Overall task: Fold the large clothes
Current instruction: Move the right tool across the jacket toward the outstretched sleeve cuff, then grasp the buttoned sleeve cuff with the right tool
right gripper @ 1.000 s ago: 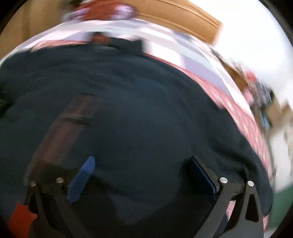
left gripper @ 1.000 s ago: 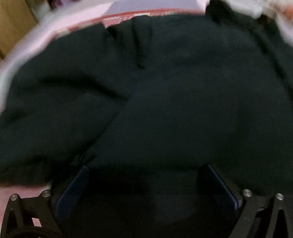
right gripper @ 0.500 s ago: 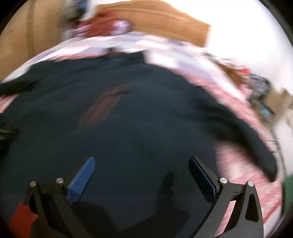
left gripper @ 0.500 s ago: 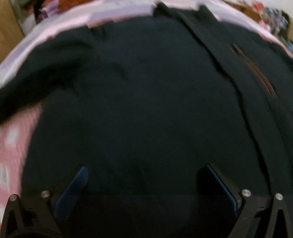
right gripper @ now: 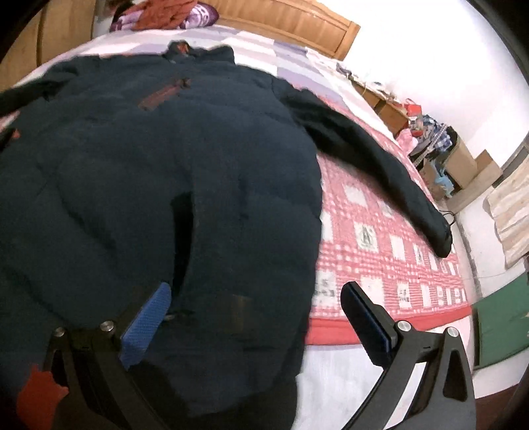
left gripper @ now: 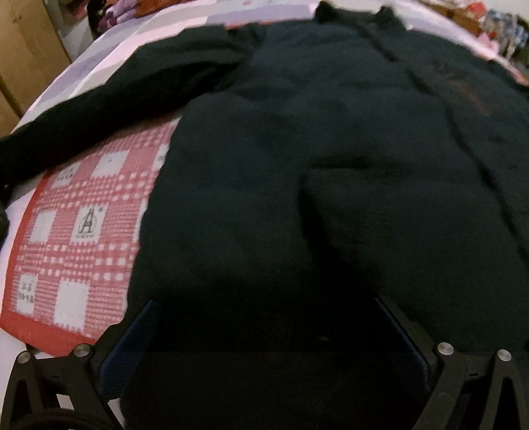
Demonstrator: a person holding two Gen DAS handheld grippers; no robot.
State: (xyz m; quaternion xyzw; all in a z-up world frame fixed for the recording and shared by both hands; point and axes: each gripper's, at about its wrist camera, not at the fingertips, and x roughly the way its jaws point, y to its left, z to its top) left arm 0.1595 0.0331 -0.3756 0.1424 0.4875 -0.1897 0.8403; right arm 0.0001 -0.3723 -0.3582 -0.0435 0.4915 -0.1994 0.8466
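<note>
A large dark navy padded jacket (left gripper: 330,172) lies spread flat on a bed, collar at the far end. It also fills the right wrist view (right gripper: 165,185). Its left sleeve (left gripper: 109,106) stretches out to the left, its right sleeve (right gripper: 373,158) out to the right. A reddish chest patch (right gripper: 162,92) shows near the collar. My left gripper (left gripper: 271,330) is open over the jacket's hem on the left side. My right gripper (right gripper: 258,307) is open over the hem's right corner. Neither holds cloth.
The bed has a red-and-white checked cover (left gripper: 72,231) over a pale sheet (right gripper: 334,373). A wooden headboard (right gripper: 291,26) and a heap of clothes (right gripper: 165,13) lie at the far end. Boxes and clutter (right gripper: 446,149) stand to the right, a green mat (right gripper: 499,327) on the floor.
Both grippers have pulled back toward the hem and stayed open. The jacket now lies flat with both sleeves spread out, and the checked cover shows on each side.
</note>
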